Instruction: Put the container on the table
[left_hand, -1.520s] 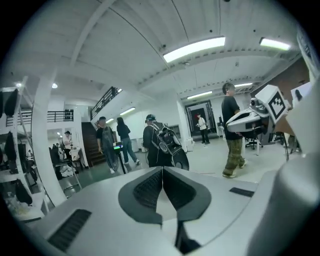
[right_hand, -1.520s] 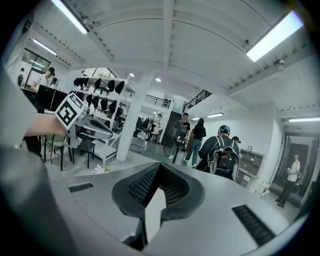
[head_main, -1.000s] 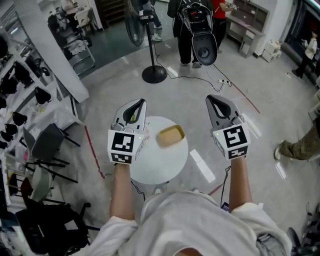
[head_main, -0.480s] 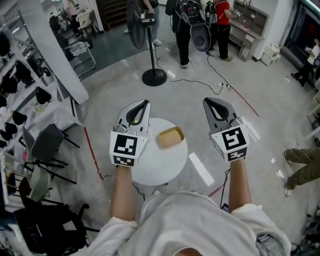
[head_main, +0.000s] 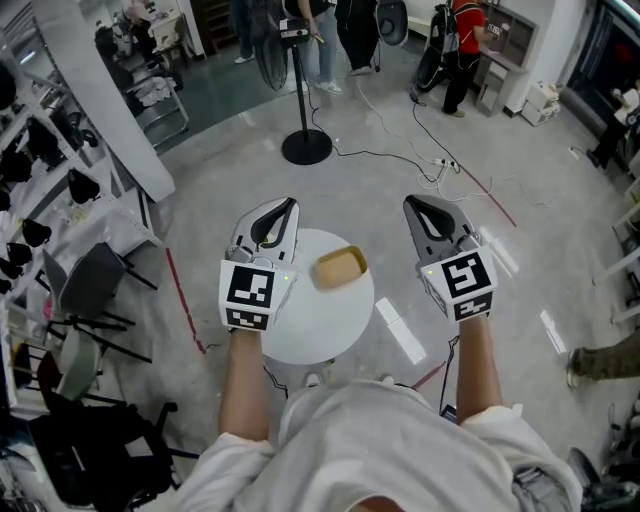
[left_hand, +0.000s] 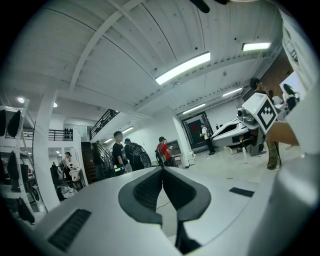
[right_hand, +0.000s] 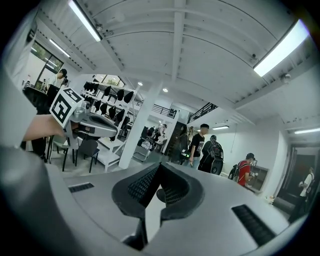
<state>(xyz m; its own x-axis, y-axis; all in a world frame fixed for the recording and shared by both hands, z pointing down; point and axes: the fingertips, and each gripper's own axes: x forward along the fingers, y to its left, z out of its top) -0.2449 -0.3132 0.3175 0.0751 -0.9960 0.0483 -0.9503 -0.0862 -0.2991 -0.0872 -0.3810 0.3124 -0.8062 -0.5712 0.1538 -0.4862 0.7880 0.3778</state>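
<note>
In the head view a tan, shallow container (head_main: 340, 268) lies on the small round white table (head_main: 312, 335), toward its far right part. My left gripper (head_main: 289, 204) hovers over the table's left side, a short way left of the container, jaws closed with nothing in them. My right gripper (head_main: 410, 201) hangs beyond the table's right edge, also shut and empty. In the left gripper view the closed tips (left_hand: 162, 169) point up into the room. The right gripper view shows its tips (right_hand: 159, 165) touching, aimed at the ceiling and far wall.
A fan stand with a round black base (head_main: 306, 147) is on the floor beyond the table. A black chair (head_main: 92, 285) and shelving stand at the left. Cables trail over the floor behind. Several people stand at the back, and a person's leg (head_main: 604, 360) shows at the right.
Both grippers have barely shifted and stay closed. The people at the back have moved farther off, and the person at the right has stepped down and right.
</note>
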